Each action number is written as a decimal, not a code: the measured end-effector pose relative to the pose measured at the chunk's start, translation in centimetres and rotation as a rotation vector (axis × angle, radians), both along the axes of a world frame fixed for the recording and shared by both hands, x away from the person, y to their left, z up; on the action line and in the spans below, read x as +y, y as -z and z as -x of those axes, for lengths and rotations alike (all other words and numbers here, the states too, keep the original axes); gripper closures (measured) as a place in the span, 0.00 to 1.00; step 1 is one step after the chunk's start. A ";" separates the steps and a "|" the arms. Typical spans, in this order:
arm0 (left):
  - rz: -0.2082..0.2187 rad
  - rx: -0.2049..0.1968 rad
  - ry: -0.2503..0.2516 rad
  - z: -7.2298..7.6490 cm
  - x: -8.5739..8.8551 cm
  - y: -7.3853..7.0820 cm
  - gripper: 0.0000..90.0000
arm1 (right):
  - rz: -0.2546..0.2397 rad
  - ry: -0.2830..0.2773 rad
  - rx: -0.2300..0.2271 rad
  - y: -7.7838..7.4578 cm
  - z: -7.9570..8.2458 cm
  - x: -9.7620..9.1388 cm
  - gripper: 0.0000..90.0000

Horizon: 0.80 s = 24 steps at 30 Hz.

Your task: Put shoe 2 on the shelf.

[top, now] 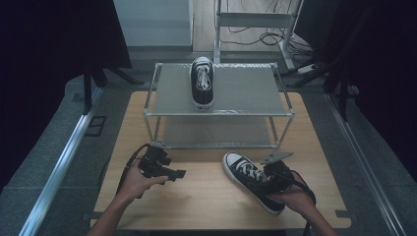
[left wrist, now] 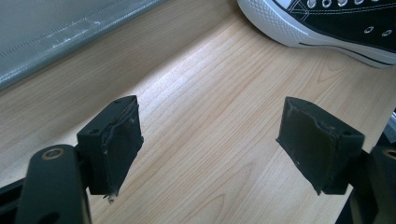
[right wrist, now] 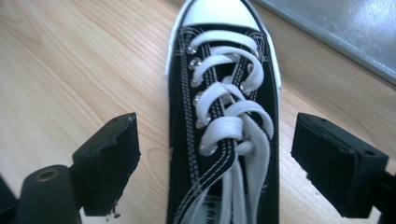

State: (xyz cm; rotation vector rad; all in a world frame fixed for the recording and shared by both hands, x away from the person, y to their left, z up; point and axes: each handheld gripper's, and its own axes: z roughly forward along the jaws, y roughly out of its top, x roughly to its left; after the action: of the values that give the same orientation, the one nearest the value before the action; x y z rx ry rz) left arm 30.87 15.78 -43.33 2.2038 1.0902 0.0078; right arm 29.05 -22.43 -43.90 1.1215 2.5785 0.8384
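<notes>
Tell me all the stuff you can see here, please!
Sneakers: two, black with white laces and toes; one on the rack's top shelf, one on the table between the right claw's open jaws.
Shoe rack: one, grey metal, two shelves, at the table's far side.
Table: one, light wood.
Cables: several, dark, on the floor behind.
Left claw: black, jaws apart, empty, over the table.
Right claw: black, astride the near sneaker.

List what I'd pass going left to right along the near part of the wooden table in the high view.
Left claw in the person's left hand → bare light wood tabletop → black canvas sneaker with white laces and white rubber toe → right claw, its jaws apart astride that sneaker.
</notes>
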 end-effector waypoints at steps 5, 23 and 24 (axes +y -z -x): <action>-0.004 -0.001 0.002 0.2 -0.1 0.3 0.24 | 0.028 0.002 0.045 0.5 -1.1 0.0 0.14; 0.018 0.007 -0.016 0.8 0.0 1.3 0.24 | 0.266 -0.049 0.225 4.3 -3.8 2.7 0.07; 0.019 0.008 -0.018 0.8 0.0 1.4 0.24 | 0.263 -0.049 0.234 4.4 -3.9 2.7 0.07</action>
State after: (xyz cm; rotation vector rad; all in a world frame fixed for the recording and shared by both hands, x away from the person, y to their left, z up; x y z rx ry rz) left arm 30.10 15.78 -44.74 2.1790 1.1107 -0.0029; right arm 32.91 -19.70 -48.28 1.1396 2.8099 0.3782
